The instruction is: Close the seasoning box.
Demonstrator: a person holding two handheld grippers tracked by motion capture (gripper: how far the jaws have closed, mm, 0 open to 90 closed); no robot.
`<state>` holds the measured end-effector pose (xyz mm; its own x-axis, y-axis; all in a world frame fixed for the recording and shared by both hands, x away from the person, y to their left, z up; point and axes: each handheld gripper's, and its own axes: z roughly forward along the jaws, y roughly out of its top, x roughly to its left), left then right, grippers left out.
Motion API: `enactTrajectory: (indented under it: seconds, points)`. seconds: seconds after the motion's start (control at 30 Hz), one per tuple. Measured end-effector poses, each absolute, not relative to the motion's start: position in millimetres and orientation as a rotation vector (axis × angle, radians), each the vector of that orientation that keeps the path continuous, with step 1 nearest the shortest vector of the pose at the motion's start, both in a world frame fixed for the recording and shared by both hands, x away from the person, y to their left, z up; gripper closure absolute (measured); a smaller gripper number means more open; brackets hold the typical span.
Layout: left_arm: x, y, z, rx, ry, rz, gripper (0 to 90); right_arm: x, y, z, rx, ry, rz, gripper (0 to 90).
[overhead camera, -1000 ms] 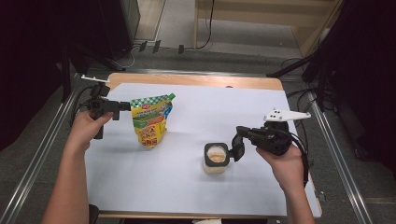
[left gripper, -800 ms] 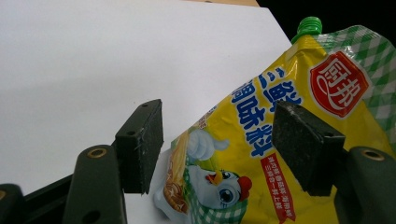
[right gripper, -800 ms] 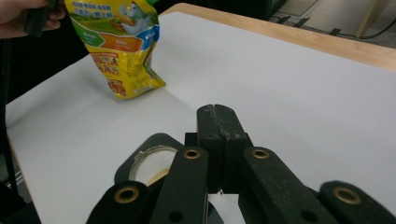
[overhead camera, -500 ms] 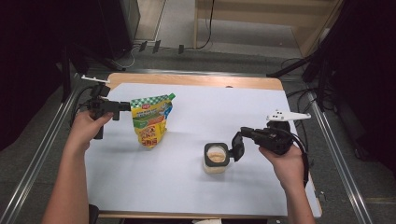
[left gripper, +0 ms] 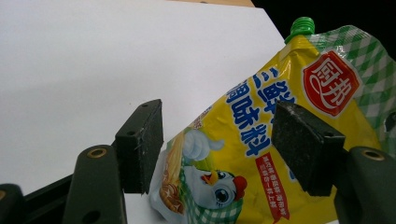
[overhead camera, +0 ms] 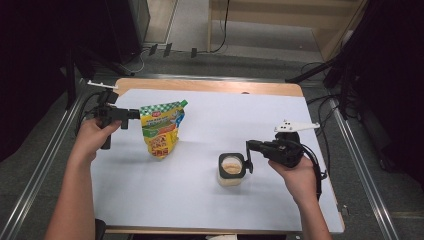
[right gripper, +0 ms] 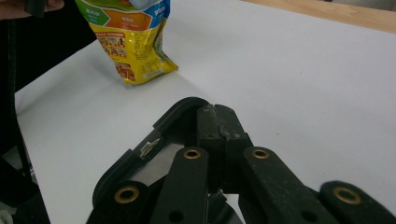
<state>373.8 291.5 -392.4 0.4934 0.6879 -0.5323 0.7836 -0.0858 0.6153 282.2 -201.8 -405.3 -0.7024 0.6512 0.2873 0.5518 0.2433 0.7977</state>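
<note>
- Lowered a touch, my right gripper (overhead camera: 248, 156) pinches the black lid (right gripper: 149, 144) beside the jar (overhead camera: 231, 170), near mid-sheet.
- My left gripper (overhead camera: 134, 116) clamps the upright pouch (overhead camera: 161, 128), well left of the jar.

We see a glossy plastic pouch (left gripper: 261, 140) with a smooth green cap. The bench (overhead camera: 210, 86) is wood under matt white paper (overhead camera: 200, 190); the fingers (left gripper: 306, 144) carry rough black pads.

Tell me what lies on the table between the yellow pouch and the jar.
Nothing: in the high view, the stretch of white sheet between the yellow pouch and the jar is bare.
</note>
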Motion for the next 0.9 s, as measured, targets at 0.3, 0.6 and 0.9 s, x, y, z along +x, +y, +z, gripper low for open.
enactTrajectory:
  seconds: [0.3, 0.6, 0.9]
  points:
    - [374.1, 291.1, -393.3, 1.820, 1.237, -0.135, 34.9, 280.3, -187.4, -409.7, 1.128, 2.431, 1.480, 90.0]
    - [374.3, 290.1, -394.2, 1.830, 1.235, -0.142, 34.8, 278.8, -173.9, -415.6, 1.088, 2.468, 1.480, 90.0]
    - [374.4, 291.2, -394.5, 1.831, 1.237, -0.144, 34.8, 276.4, -159.7, -421.4, 1.044, 2.517, 1.463, 90.0]
